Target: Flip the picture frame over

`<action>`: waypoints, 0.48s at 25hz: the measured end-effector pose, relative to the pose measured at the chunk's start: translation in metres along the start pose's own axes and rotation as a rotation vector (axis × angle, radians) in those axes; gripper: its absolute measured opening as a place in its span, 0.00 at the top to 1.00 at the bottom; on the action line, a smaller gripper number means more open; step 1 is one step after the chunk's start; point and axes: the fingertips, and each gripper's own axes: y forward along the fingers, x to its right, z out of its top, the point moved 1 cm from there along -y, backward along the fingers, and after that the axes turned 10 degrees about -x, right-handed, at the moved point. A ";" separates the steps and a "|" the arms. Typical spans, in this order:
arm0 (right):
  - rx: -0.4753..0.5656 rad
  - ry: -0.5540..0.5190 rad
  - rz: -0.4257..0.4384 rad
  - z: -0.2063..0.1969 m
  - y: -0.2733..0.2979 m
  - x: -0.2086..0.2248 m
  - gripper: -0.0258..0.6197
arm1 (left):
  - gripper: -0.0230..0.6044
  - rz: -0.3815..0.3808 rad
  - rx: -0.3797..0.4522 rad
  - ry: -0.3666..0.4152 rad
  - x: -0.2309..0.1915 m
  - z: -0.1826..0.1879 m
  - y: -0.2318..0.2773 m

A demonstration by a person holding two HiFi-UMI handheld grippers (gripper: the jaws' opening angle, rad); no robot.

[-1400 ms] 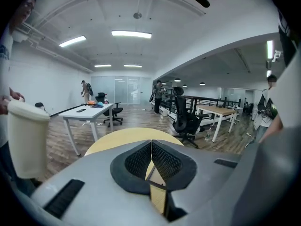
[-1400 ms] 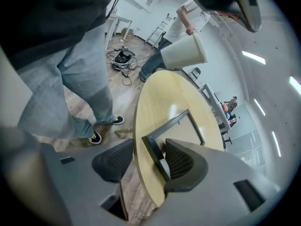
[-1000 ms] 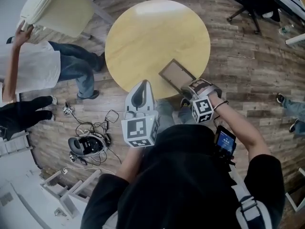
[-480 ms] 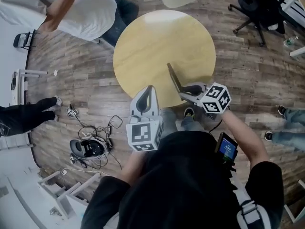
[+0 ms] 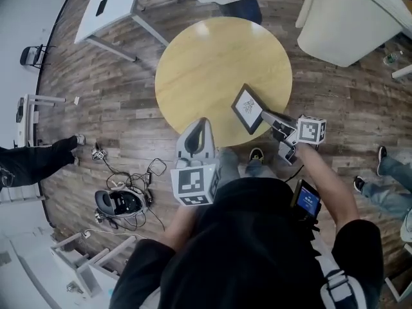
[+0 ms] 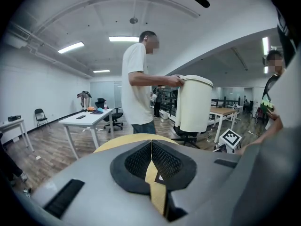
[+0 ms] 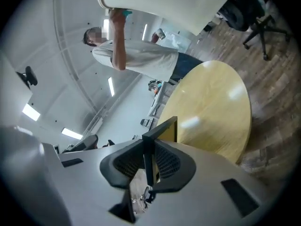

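Two grippers hang by the round table's (image 5: 206,56) near edge: the right gripper (image 5: 267,117), jaws just closing, pinches the tilted picture frame (image 5: 247,108); the left gripper's (image 5: 201,122) jaws meet, empty.

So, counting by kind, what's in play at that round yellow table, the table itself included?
Round yellow table: 1
Picture frame: 1, clamped in the right gripper
Hand-held grippers: 2, the right gripper and the left gripper, whose jaws are shut on nothing
Total: 4
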 end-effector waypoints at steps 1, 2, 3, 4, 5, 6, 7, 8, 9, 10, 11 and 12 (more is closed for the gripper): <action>0.019 0.016 -0.013 0.001 -0.002 0.002 0.84 | 0.93 -0.001 0.001 0.000 0.000 0.000 -0.002; 0.033 0.033 -0.038 0.001 -0.005 0.008 0.84 | 0.93 -0.003 0.003 0.001 0.000 0.001 -0.003; 0.043 0.048 -0.066 0.000 -0.009 0.014 0.84 | 0.93 -0.003 0.004 0.001 0.000 0.001 -0.004; 0.052 0.062 -0.088 -0.002 -0.011 0.020 0.84 | 0.93 -0.004 0.005 0.002 0.001 0.000 -0.005; 0.059 0.075 -0.105 -0.004 -0.014 0.026 0.84 | 0.93 -0.005 0.005 0.003 0.002 -0.001 -0.006; 0.067 0.087 -0.122 -0.005 -0.016 0.032 0.84 | 0.93 -0.006 0.005 0.004 0.003 -0.001 -0.006; 0.074 0.098 -0.139 -0.006 -0.018 0.038 0.84 | 0.93 -0.007 0.006 0.005 0.004 -0.002 -0.006; 0.081 0.108 -0.155 -0.007 -0.020 0.043 0.85 | 0.93 -0.007 0.006 0.006 0.004 -0.002 -0.006; 0.086 0.117 -0.168 -0.007 -0.020 0.047 0.85 | 0.93 -0.007 0.007 0.007 0.004 -0.002 -0.005; 0.087 0.121 -0.183 -0.009 -0.021 0.051 0.85 | 0.93 -0.008 0.007 0.009 0.004 -0.002 -0.005; 0.082 0.120 -0.201 -0.011 -0.021 0.055 0.85 | 0.93 -0.009 0.007 0.010 0.005 -0.003 -0.005; 0.072 0.116 -0.223 -0.014 -0.021 0.059 0.85 | 0.93 -0.009 0.005 0.012 0.005 -0.004 -0.005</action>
